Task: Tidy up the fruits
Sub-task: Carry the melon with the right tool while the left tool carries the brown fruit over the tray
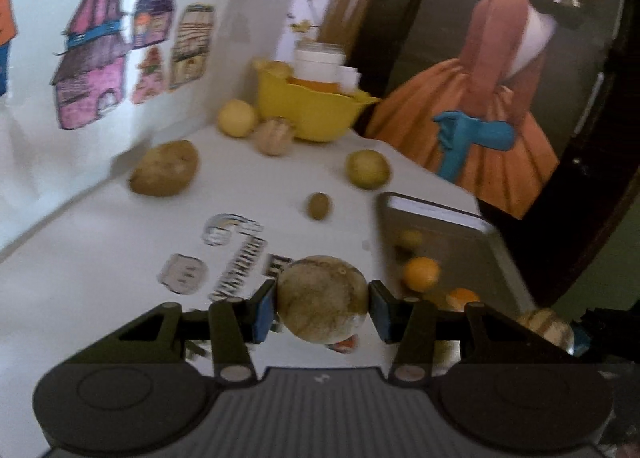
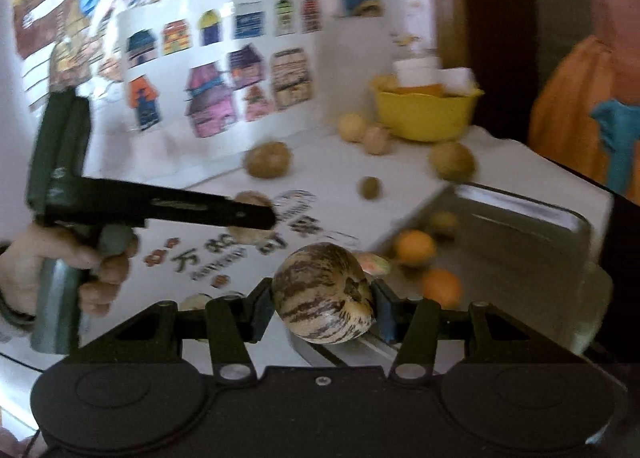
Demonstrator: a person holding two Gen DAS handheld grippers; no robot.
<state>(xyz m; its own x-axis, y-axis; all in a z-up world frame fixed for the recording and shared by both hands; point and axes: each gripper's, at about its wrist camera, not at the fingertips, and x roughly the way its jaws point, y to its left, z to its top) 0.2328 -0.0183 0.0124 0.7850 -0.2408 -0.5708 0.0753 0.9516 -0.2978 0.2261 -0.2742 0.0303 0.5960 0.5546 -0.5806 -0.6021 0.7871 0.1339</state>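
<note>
2 grippers clamp fruit: left gripper a blurry, perhaps tan melon; right gripper a striped melon.

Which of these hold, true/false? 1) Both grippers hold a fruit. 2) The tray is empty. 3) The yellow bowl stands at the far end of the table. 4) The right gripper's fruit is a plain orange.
1) True: the left gripper is shut on a tan round fruit; the right gripper on a striped fruit.
2) False: the metal tray holds two oranges and a smaller fruit.
3) True: the yellow bowl stands there.
4) False: it is cream with dark stripes.
</note>
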